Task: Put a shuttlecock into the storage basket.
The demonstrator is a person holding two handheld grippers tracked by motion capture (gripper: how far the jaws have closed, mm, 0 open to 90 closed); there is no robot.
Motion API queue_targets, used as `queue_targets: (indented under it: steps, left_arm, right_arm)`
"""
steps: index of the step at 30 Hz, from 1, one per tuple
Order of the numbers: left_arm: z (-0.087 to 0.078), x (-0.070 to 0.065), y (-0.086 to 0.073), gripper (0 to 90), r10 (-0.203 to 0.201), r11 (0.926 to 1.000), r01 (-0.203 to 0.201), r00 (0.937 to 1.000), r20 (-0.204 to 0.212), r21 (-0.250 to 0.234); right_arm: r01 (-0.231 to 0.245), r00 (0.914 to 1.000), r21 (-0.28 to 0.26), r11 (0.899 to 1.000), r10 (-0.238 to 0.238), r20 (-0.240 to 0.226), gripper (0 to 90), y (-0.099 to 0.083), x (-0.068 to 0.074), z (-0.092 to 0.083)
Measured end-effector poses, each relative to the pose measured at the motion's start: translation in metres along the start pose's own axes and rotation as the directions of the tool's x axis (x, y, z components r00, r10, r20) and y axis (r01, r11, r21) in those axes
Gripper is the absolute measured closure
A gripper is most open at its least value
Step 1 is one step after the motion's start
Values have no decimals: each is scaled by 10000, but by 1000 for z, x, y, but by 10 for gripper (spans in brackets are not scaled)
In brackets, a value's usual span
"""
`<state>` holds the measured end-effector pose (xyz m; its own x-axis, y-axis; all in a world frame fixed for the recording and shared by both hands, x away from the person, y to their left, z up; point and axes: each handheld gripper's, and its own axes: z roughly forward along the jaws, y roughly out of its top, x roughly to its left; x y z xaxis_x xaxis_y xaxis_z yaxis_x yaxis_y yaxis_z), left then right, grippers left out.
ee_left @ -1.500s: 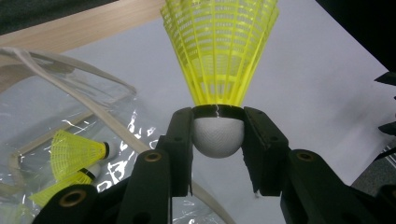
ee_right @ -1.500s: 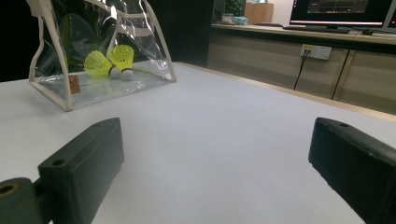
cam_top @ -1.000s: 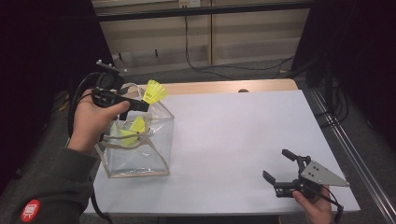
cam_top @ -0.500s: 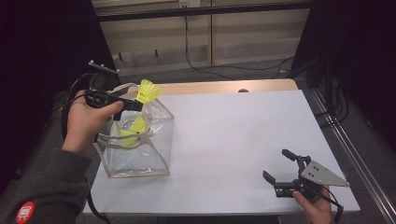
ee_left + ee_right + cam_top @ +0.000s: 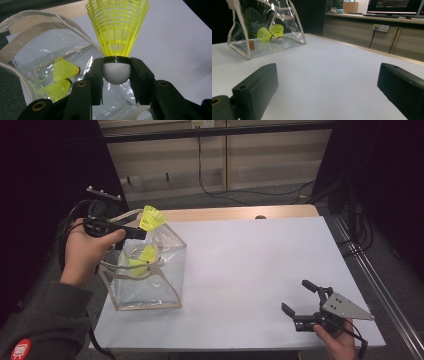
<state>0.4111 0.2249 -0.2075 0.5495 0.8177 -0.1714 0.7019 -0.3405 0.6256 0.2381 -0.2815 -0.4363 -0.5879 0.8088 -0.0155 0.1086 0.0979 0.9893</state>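
Observation:
My left gripper [image 5: 136, 232] [image 5: 116, 75] is shut on a yellow shuttlecock [image 5: 151, 218] [image 5: 117, 32], gripping its white cork base [image 5: 116, 72], above the open top of a clear plastic bag [image 5: 150, 285] [image 5: 265, 27] with cream trim. Two more yellow shuttlecocks [image 5: 141, 260] [image 5: 60, 80] [image 5: 270, 32] lie inside the bag on its bottom. My right gripper [image 5: 299, 299] [image 5: 327, 85] rests low at the table's near right corner, jaws open with nothing between them.
The white table top [image 5: 250, 260] stretches between bag and right gripper. The bag's cream handles [image 5: 27, 32] arch up near the left gripper. A wooden strip [image 5: 240, 213] edges the table's far side, with cabinets and cables [image 5: 210, 180] behind.
My left hand has carried the held shuttlecock slightly up and to the left above the bag. The right gripper has stayed where it was.

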Motion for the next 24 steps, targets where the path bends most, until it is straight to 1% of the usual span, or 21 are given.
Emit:
queue_targets:
  steps: [7, 10, 11, 13, 15, 24]
  left_arm:
    - [-1, 4, -3, 650, -96, 10000, 96, 9999, -72, -7]
    - [-2, 6, -4, 649, -115, 9999, 115, 9998, -186, 27]
    - [-2, 6, -4, 650, -204, 9998, 203, 9996, -213, -29]
    - [-2, 8, -5, 650, -146, 9999, 147, 9997, -219, 56]
    - [-3, 9, -6, 649, -205, 9998, 206, 9993, -319, 15]
    - [-4, 16, -11, 650, -319, 9995, 320, 9986, -418, 13]
  right_arm:
    - [-36, 10000, -13, 10000, 36, -4, 30, 0, 1, 0]
    - [-23, 10000, -7, 10000, 23, -1, 30, 0, 0, 0]
    - [-4, 10000, 6, 10000, 4, -1, 30, 0, 0, 0]
    - [-34, 10000, -1, 10000, 34, -6, 30, 0, 0, 0]
    - [-7, 10000, -8, 10000, 7, -1, 30, 0, 0, 0]
    - [-40, 10000, -6, 10000, 40, 9, 30, 0, 1, 0]
